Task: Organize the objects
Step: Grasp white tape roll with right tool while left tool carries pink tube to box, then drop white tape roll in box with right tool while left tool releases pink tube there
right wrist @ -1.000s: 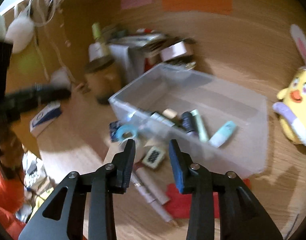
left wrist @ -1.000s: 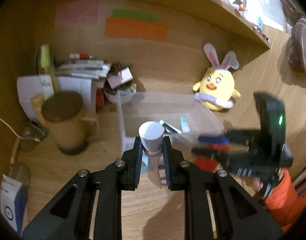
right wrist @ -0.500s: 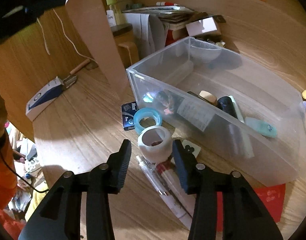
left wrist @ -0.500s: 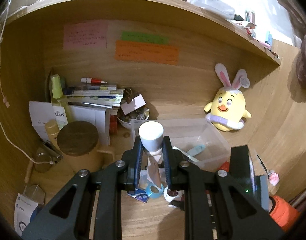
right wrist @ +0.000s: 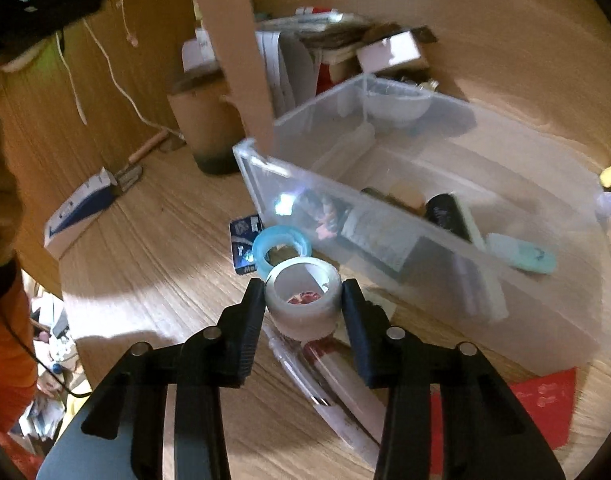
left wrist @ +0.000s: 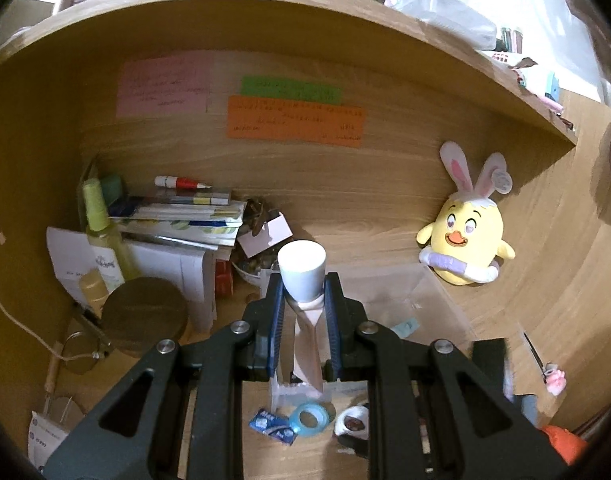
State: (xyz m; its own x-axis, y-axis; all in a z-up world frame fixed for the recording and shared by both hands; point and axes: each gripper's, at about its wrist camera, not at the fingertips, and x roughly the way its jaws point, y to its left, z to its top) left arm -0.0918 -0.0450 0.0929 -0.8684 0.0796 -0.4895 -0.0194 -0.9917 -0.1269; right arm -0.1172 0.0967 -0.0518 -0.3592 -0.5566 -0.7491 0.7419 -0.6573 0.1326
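Several items already lie in the clear bin (right wrist: 445, 264) at right; left tongs (left wrist: 302, 312) grip a white-capped tube (left wrist: 303, 280), right tongs (right wrist: 303, 300) straddle, unclosed, a white tape roll (right wrist: 303, 296) at centre.

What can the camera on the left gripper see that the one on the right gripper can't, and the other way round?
Only the left view shows the pink, green and orange paper notes on the back wall and the whole yellow chick plush with bunny ears. Only the right view shows the red card and the pens lying on the desk. Both show the clear plastic bin, the blue tape ring and the white tape roll.
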